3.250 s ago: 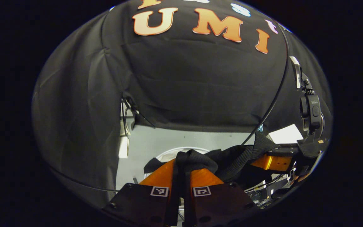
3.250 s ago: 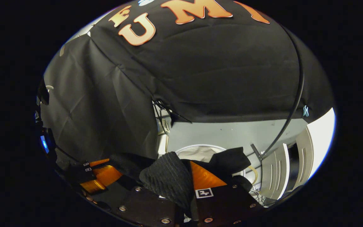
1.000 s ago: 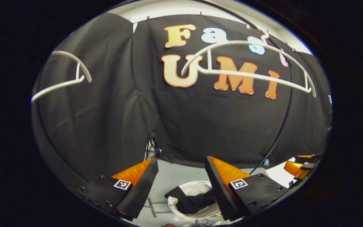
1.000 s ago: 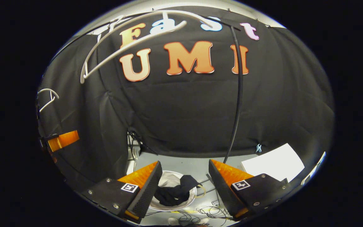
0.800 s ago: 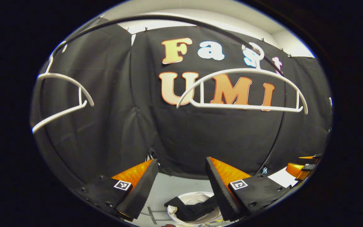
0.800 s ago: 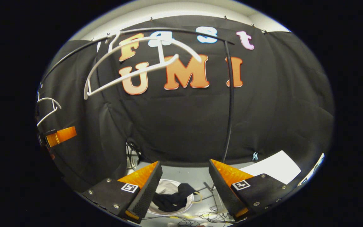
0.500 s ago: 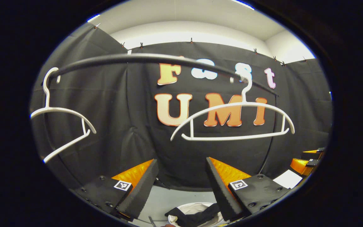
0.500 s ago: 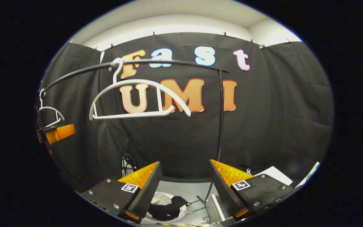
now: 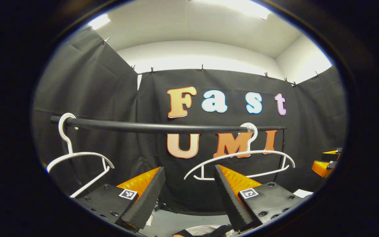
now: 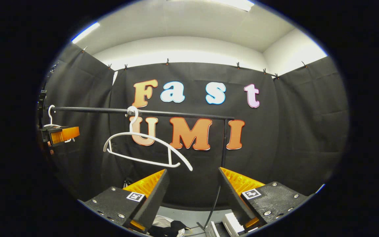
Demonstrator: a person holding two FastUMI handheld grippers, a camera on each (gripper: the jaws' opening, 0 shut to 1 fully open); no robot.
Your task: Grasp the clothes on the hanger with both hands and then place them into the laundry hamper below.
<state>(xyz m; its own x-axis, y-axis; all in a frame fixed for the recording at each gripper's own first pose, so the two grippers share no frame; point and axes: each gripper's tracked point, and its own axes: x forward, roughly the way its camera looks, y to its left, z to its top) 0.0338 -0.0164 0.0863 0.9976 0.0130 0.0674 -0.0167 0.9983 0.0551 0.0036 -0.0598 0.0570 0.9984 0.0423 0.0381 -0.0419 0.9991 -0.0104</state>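
Both my left gripper (image 9: 187,194) and right gripper (image 10: 193,197) are spread wide apart and empty, level with the bare white hangers (image 9: 240,161) on the rail (image 9: 163,127). The black clothes (image 10: 171,227) lie below in the white laundry hamper (image 10: 161,220). I judge the job done, so I should hold steady, clear of the hangers.

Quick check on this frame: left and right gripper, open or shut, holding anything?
Left gripper: open, fingers apart, holding nothing.
Right gripper: open, fingers apart, holding nothing.
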